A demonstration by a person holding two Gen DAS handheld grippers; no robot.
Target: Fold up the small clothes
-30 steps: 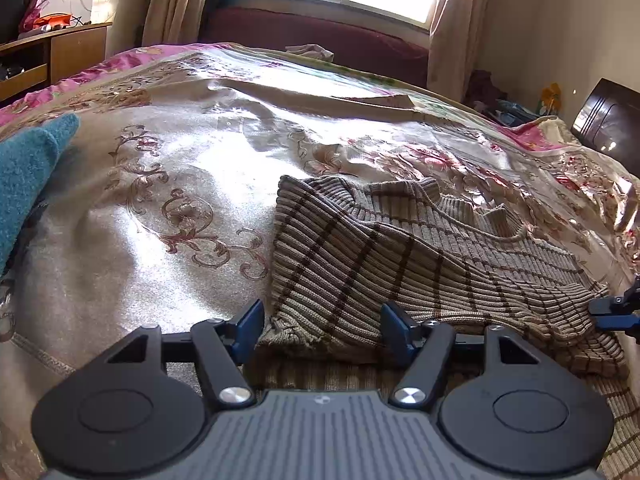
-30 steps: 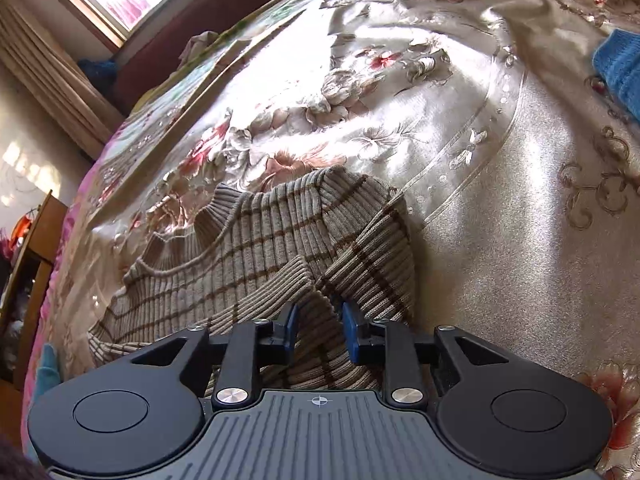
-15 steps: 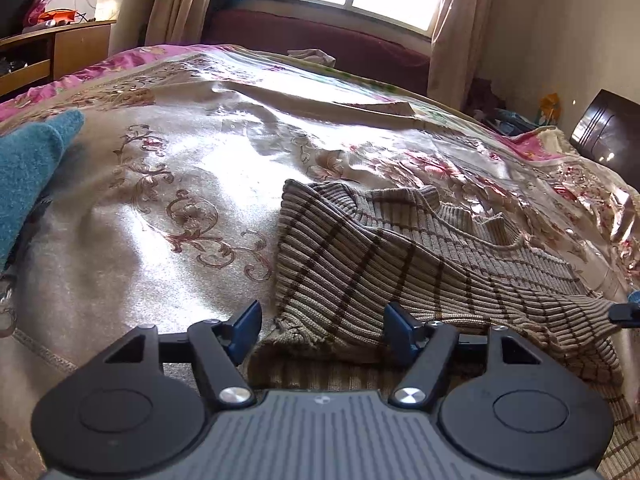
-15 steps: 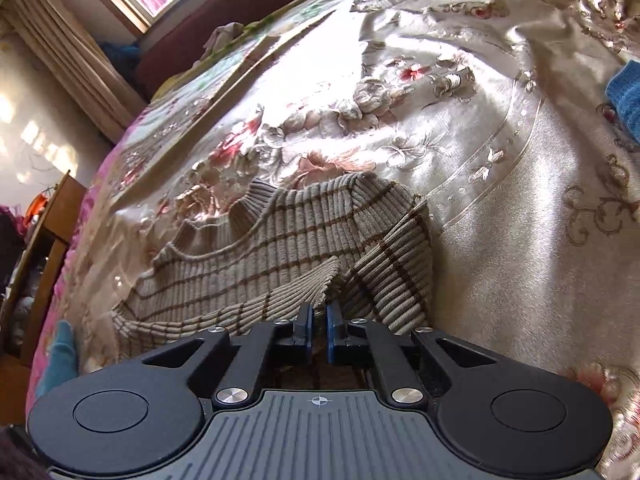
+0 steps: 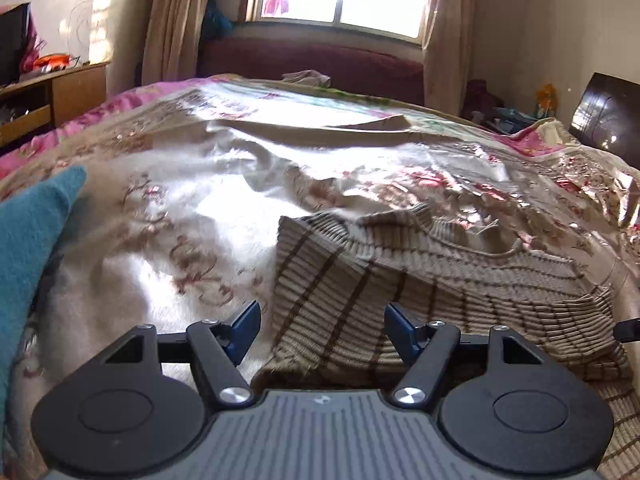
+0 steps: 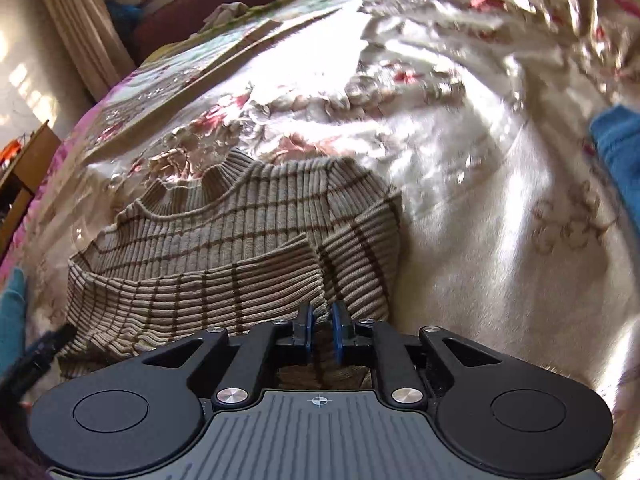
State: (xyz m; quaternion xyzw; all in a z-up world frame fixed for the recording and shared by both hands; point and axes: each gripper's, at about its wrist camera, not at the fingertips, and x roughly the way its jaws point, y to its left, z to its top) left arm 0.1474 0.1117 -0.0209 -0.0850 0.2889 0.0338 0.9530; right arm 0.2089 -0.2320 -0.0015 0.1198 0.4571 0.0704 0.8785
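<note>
A beige ribbed sweater with brown stripes (image 5: 420, 280) lies partly folded on the satin floral bedspread (image 5: 240, 184), sleeves folded over its body. My left gripper (image 5: 322, 326) is open, its jaws straddling the sweater's near left edge. In the right wrist view the sweater (image 6: 224, 240) lies ahead, and my right gripper (image 6: 321, 330) is shut on the sweater's near hem beside the folded sleeve cuff. The right gripper's tip shows at the left wrist view's right edge (image 5: 628, 328).
A teal knit garment (image 5: 28, 248) lies at the left of the bed, and shows as blue cloth (image 6: 618, 148) in the right wrist view. A wooden cabinet (image 5: 52, 96) stands left, a dark sofa (image 5: 312, 64) under the window, and a dark headboard (image 5: 608, 116) at right.
My right gripper closed from open onto the sweater's hem and lifted with it. My left gripper stayed open and tilted upward, so more of the room shows.
</note>
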